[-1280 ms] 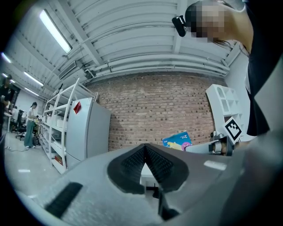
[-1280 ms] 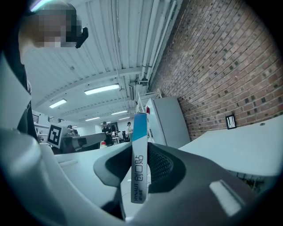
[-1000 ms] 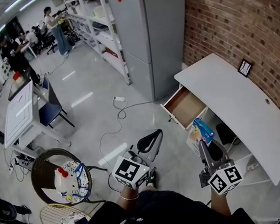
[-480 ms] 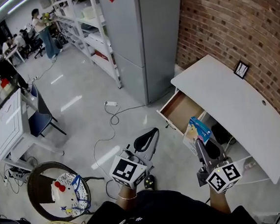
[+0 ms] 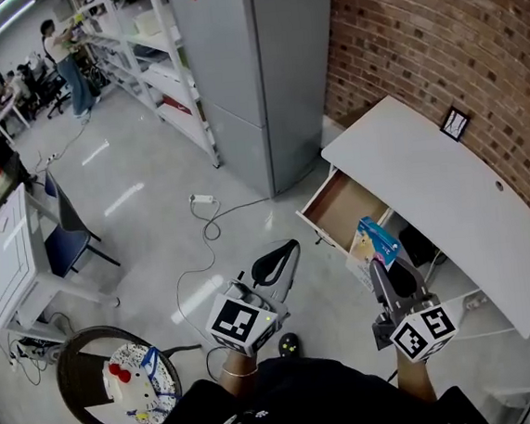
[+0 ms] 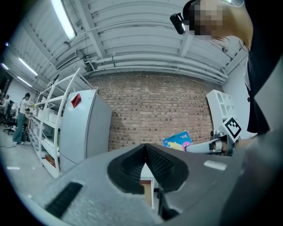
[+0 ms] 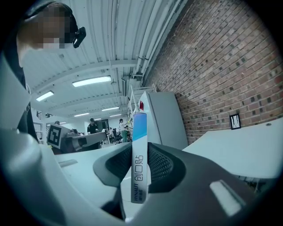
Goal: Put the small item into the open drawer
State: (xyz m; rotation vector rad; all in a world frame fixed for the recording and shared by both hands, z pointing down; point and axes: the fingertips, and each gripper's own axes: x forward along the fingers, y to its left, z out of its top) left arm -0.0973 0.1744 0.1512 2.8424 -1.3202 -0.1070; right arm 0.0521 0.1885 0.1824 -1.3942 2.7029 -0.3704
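The white desk [image 5: 431, 190] stands against the brick wall [image 5: 453, 30], its drawer [image 5: 344, 210] open. Your right gripper [image 5: 383, 268] clamps the blue box [image 5: 377, 242] near that drawer; your left gripper [image 6: 144, 152] is closed, empty.

The drawer [image 5: 342, 210] juts from the counter [image 5: 430, 181] toward eight o'clock; box [image 5: 378, 240] at its five o'clock, cabinet [image 5: 261, 76] at eleven.

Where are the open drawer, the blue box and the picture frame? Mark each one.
open drawer [image 5: 344, 206], head view, on its bare wooden bottom.
blue box [image 7: 139, 167], right gripper view, on its white printed narrow side.
picture frame [image 5: 455, 124], head view, on its middle.
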